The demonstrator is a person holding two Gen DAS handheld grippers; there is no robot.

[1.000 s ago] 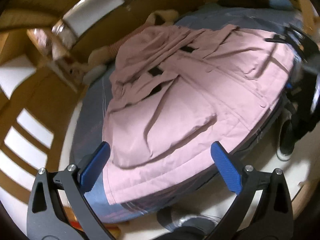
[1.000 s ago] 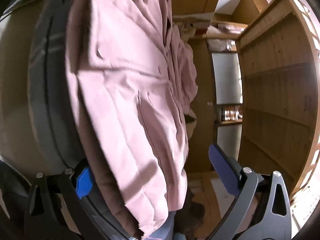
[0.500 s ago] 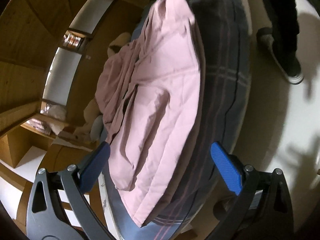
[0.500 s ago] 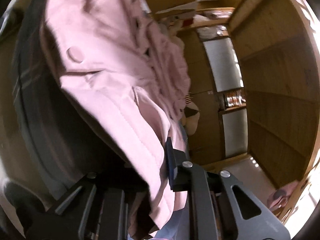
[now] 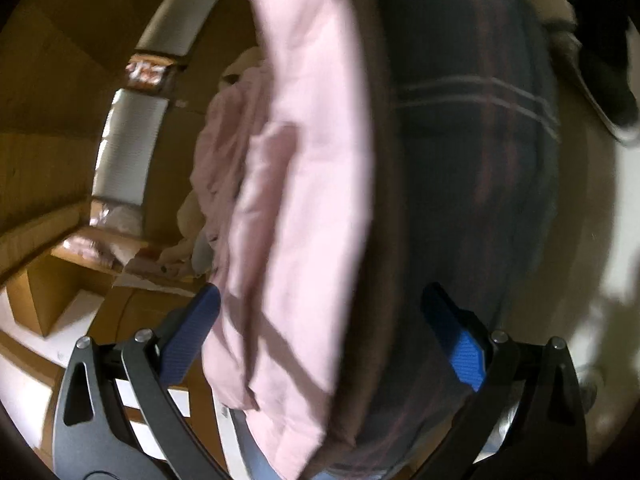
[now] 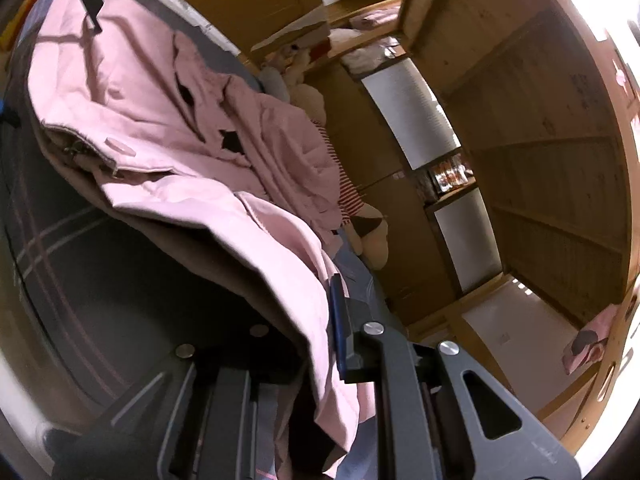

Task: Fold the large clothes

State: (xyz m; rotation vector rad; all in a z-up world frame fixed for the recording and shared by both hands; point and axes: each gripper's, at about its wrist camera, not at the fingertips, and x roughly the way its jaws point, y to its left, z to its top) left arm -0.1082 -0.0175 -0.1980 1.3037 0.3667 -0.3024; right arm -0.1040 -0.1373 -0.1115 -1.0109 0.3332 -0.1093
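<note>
Wooden shelving is backing a bed [image 6: 60, 264] where the pink coat [image 6: 168, 128] is lying, barely folded. Right gripper [image 6: 320, 344] is pinching its hem at the bed's edge; left gripper [image 5: 320, 332] is gaping around the opposite hem.

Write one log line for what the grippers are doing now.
right gripper: shut on pink padded coat hem | left gripper: open, straddling coat edge | dark plaid bedcover underneath

The coat [image 6: 168, 120] is pale pink; the bed cover [image 5: 472, 128] is dark grey with thin pinkish plaid stripes; the fingers [image 5: 192, 332] carry blue pads.
</note>
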